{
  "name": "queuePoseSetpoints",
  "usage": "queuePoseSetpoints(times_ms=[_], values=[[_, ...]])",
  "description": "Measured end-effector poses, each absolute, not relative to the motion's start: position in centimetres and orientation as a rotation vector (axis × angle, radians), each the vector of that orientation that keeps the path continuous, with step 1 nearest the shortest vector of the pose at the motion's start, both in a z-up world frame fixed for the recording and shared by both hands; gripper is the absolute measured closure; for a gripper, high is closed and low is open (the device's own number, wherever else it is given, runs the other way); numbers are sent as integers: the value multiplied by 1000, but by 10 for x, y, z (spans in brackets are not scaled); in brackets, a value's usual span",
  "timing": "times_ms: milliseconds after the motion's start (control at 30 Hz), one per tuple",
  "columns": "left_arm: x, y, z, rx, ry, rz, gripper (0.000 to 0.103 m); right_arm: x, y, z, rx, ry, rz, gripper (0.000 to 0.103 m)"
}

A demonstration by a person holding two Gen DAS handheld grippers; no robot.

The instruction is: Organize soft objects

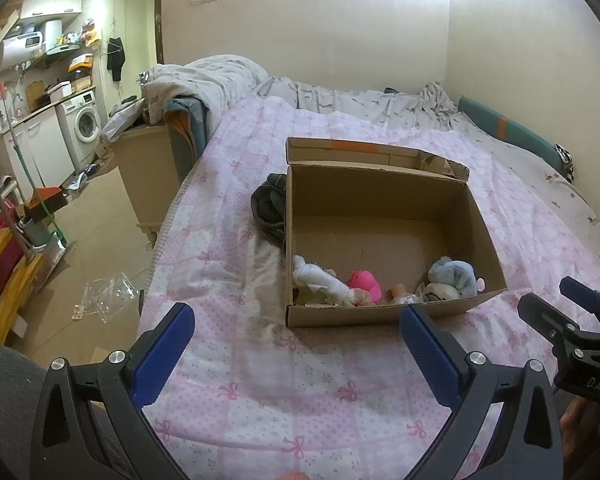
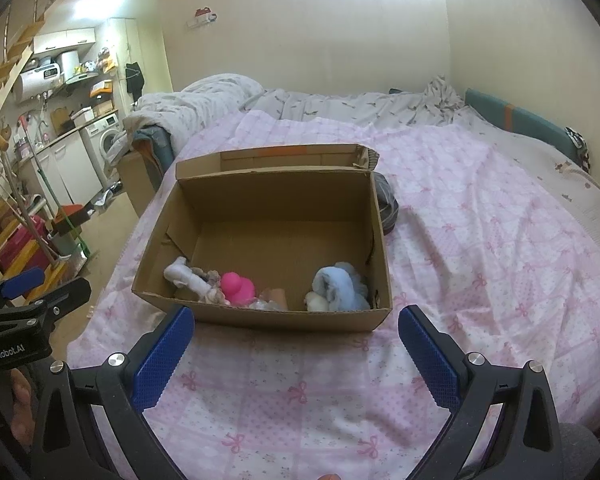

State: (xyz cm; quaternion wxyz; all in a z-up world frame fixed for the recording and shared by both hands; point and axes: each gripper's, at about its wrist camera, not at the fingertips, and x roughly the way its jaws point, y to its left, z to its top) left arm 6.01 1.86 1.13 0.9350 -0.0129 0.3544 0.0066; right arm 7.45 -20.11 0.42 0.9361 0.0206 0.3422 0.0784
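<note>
An open cardboard box (image 1: pixel 380 196) (image 2: pixel 260 196) sits on the pink bow-print bedspread (image 1: pixel 320 392) (image 2: pixel 480 240). Along its near wall lie a white soft toy (image 1: pixel 320 280) (image 2: pixel 188 276), a pink toy (image 1: pixel 366 283) (image 2: pixel 237 286), a blue plush (image 1: pixel 456 276) (image 2: pixel 340 284) and a few small items. A dark grey garment (image 1: pixel 270 204) (image 2: pixel 386 206) lies against the box's far side corner. My left gripper (image 1: pixel 296 344) is open and empty, short of the box. My right gripper (image 2: pixel 296 344) is open and empty too, just in front of the box.
The bed's left edge drops to a tiled floor with clear plastic packaging (image 1: pixel 108 294). A rumpled grey duvet (image 1: pixel 204 80) lies at the head of the bed. A wooden cabinet (image 1: pixel 148 168), washing machine (image 1: pixel 84 124) and yellow ladder (image 1: pixel 8 296) stand to the left.
</note>
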Motion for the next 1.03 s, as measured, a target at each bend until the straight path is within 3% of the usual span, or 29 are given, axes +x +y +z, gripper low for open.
queuePoseSetpoints(times_ms=[1033], values=[[59, 18, 8, -29, 731, 9, 1, 75, -202, 4, 44, 700, 158, 0]])
